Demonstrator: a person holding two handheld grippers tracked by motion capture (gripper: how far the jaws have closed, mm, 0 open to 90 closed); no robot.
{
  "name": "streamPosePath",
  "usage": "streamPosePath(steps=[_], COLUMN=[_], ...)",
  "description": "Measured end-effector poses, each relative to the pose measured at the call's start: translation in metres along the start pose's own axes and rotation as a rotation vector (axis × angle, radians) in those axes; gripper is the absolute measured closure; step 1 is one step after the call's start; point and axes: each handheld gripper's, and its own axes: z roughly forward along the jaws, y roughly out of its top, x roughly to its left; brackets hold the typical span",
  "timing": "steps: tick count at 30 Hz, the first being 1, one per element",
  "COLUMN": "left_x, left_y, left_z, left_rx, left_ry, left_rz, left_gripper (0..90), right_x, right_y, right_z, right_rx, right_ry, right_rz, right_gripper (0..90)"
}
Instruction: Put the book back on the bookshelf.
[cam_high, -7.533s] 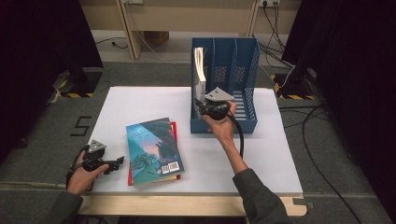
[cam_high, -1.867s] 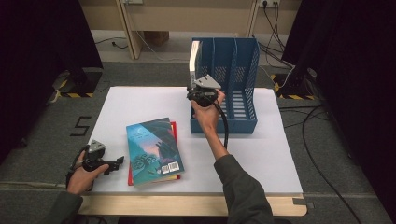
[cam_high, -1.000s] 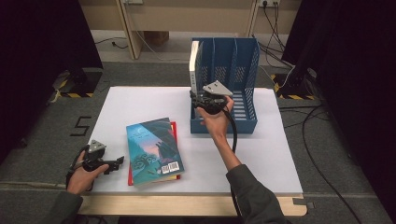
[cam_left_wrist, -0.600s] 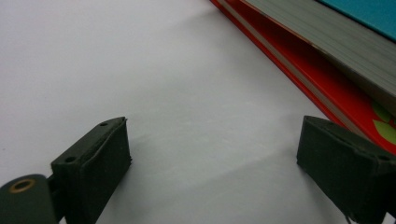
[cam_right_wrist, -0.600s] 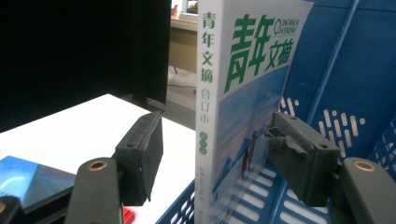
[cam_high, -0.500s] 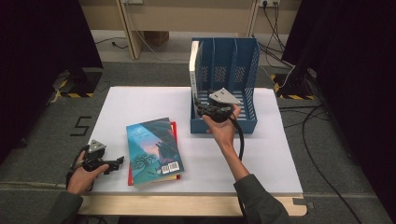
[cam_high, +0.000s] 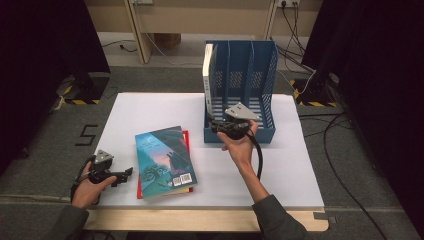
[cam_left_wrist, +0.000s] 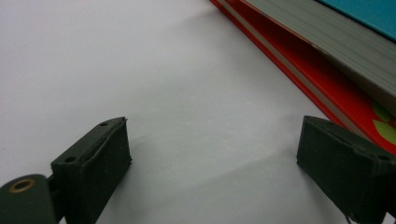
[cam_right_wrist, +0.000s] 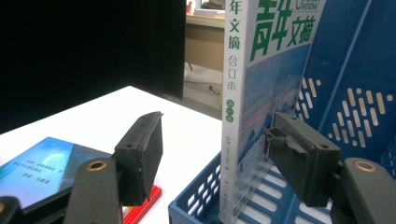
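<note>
Just released white-spined book (cam_high: 207, 60) upright in blue file rack (cam_high: 265, 90); right hand-held gripper (cam_high: 222, 127) open, backed toward 6 o'clock; left hand-held gripper (cam_high: 125, 173) open, idle by teal book (cam_high: 165, 160).

Red book (cam_high: 186, 137) mostly hidden under the teal book (cam_high: 165, 161)

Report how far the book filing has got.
Done: one white-spined book stands upright in the leftmost slot of the blue plastic file rack. In hand: nothing; the right claw hangs open at the rack's front, the left claw rests open. Left: the teal-covered book stacked on a red book.
</note>
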Motion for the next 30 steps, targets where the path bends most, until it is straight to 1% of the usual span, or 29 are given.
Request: streamPosePath(steps=[11,14,16,20,25,30], left_x=[0.0,0.0,0.0,0.0,0.0,0.0], left_y=[0.0,0.0,0.0,0.0,0.0,0.0], left_z=[0.0,0.0,0.0,0.0,0.0,0.0], left_rx=[0.0,0.001,0.0,0.0,-0.001,-0.001], left_ry=[-0.001,-0.002,-0.002,-0.001,-0.003,-0.003], left_rz=[0.0,-0.001,-0.002,-0.001,-0.002,-0.003], left_gripper=[8.6,8.6,8.6,8.6,8.5,8.6], right_x=[0.001,0.002,0.003,0.005,0.008,0.014], right_y=[-0.007,-0.01,-0.011,-0.011,-0.014,-0.018], right_z=[-0.011,-0.01,-0.011,-0.014,-0.014,-0.011], right_rx=[0.016,0.027,0.025,0.023,0.032,0.047], right_ry=[0.019,0.029,0.037,0.046,0.066,0.084], right_rz=[-0.005,0.005,0.012,0.011,0.012,0.011], right_gripper=[35.8,35.1,34.8,34.0,32.8,32.1])
